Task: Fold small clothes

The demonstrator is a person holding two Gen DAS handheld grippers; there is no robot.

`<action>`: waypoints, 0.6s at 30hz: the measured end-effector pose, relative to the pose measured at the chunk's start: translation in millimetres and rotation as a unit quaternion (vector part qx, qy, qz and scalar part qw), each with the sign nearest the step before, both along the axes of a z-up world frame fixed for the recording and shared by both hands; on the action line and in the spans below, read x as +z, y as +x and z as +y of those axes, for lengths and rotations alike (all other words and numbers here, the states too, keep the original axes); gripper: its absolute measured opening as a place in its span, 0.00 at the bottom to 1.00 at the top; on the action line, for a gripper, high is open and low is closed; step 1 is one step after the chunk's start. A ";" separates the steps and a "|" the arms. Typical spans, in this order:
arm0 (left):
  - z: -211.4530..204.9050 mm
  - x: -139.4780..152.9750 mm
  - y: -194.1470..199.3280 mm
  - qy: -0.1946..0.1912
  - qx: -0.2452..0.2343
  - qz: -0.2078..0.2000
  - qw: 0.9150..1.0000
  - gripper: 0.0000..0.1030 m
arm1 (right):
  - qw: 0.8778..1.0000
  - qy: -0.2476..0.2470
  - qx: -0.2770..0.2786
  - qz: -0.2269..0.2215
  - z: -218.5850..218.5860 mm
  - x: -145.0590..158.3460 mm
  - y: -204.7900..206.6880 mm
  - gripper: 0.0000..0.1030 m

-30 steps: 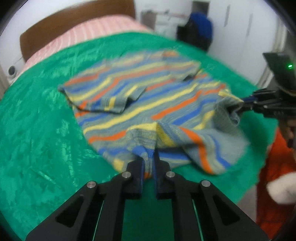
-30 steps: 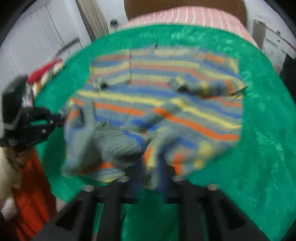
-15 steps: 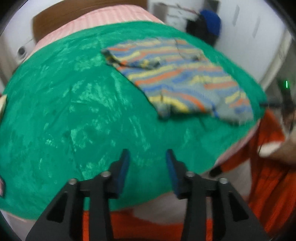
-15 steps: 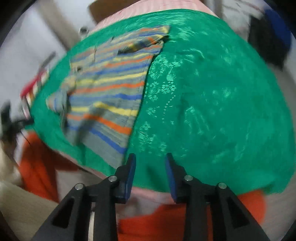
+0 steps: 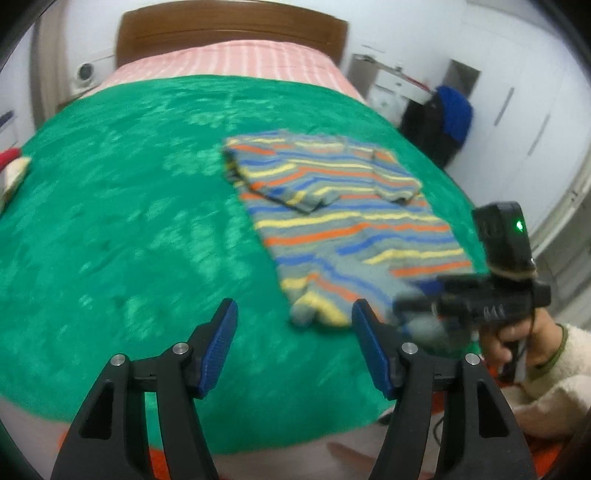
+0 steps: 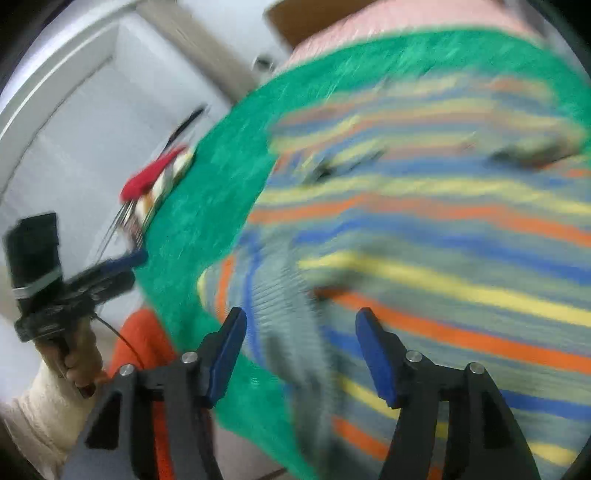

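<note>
Lying flat on green blanket [image 5: 122,229], striped sweater [image 5: 343,218] had both sleeves folded across its chest; pink striped bedding [image 5: 236,59] and wooden headboard [image 5: 229,26] lay beyond. Red-and-white cloth [image 6: 159,173] sat at blanket edge. Left gripper [image 5: 294,325] hung over bare blanket just beside hem, jaws opening, nothing between. Right gripper [image 6: 300,332] angled down over blurred hem, jaws opening, pads not pressing fabric. Cream sleeve [image 5: 554,365] behind right hand [image 5: 517,336]. No readable writing.
</note>
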State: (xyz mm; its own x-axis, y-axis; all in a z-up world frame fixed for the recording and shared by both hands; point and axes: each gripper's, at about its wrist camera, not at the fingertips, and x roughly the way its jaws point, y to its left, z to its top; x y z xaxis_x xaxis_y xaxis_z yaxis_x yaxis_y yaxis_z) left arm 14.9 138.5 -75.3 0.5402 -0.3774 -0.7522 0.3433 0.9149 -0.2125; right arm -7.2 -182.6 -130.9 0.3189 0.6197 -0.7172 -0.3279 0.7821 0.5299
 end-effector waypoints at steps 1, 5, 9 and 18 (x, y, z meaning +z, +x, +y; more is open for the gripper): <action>8.8 1.1 -5.8 0.004 0.008 -0.001 1.000 0.69 | 0.999 0.016 0.046 0.004 19.0 -1.0 -9.6 0.59; 33.8 -7.3 -20.5 0.010 0.035 0.005 0.999 0.84 | 0.964 0.025 0.265 -0.007 76.2 10.3 -95.0 0.59; 18.8 -36.0 -4.0 0.003 0.025 0.057 0.998 0.85 | 0.961 0.002 0.275 0.006 59.0 2.5 -135.0 0.58; -51.8 -88.4 1.0 0.100 -0.029 0.121 0.987 0.69 | 0.983 -0.058 -0.175 0.017 -194.6 19.5 -133.0 0.59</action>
